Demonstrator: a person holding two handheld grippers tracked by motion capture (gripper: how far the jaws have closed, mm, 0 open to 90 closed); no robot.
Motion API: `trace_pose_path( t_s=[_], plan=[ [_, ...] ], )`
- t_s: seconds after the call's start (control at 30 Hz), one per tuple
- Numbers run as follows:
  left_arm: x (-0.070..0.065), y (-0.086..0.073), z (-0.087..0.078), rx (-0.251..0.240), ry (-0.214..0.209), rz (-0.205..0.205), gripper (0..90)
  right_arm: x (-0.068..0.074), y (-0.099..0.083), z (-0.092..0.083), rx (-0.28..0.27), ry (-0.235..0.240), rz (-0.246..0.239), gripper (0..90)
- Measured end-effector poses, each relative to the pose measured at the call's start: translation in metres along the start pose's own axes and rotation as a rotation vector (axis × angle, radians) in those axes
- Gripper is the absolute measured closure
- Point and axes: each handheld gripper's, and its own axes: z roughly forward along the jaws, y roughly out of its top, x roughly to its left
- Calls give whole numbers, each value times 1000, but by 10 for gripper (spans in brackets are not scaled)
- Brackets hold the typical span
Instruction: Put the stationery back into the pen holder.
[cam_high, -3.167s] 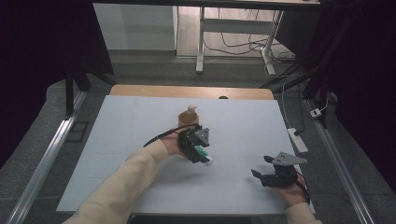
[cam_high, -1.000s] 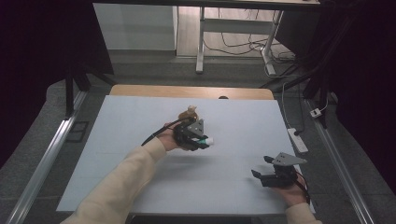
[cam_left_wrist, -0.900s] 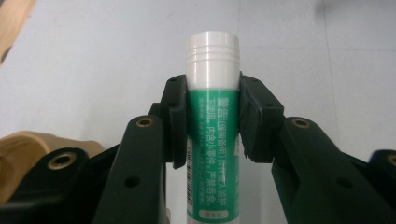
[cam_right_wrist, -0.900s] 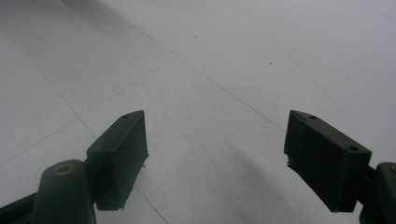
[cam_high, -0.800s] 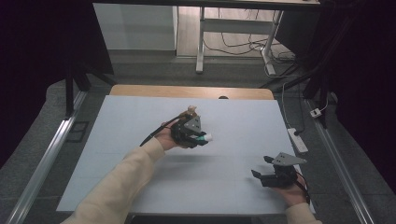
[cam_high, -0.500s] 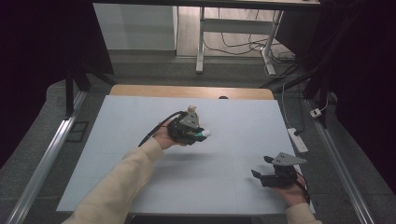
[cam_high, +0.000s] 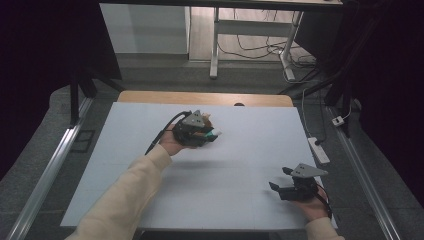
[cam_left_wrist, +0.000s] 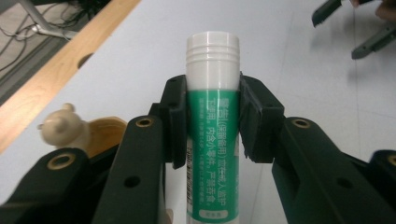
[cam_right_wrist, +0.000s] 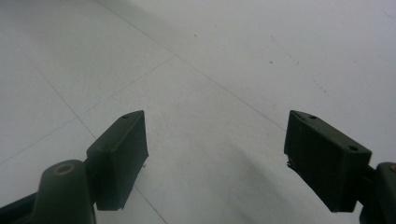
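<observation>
Lower right of high view: right gripper (cam_high: 285, 184), black, two-jawed, grey three-cornered plate on top, held low over pale grey-white tabletop (cam_high: 240, 165) by a hand at bottom edge. Jaws spread wide, nothing between them; right gripper view (cam_right_wrist: 215, 161) confirms bare table surface in the gap, faint seam lines crossing it.

Lower left to centre of high view: cream-coloured sleeve (cam_high: 125, 200) running diagonally up to the left hand.

Centre, slightly upper left of high view: left gripper (cam_high: 207, 136), black, grey plate on top, cable trailing off to lower left. Clamped on a green-and-white cylindrical tube with white ribbed cap (cam_high: 214, 134), cap end poking out to the right. Left gripper view (cam_left_wrist: 212, 126): pads pressing both sides of tube (cam_left_wrist: 212, 140) just below cap, at roughly half of full spread; tube upright in frame centre, green label with white print, cap clear above the pads. Tube raised off the table, shadow beneath on the surface in high view.

Just behind left gripper: small tan wooden figure with rounded head (cam_left_wrist: 63, 130), at left edge of left gripper view; partly hidden behind gripper in high view (cam_high: 206, 120).

Farther: light wooden strip (cam_high: 200, 98) along far table edge. Beyond, metal desk legs and loose cables on floor (cam_high: 260, 47), upper centre.
</observation>
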Motion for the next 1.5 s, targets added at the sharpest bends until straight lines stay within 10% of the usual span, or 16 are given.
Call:
trace_pose_path(
  t_s=[0.6,1.5],
  plan=[
    [28,-7,-4,-109,105,-159,649,0,0,0,2,-3,3,210],
    [53,-15,18,-123,178,-240,648,-1,-1,1,10,-11,4,210]
  ],
)
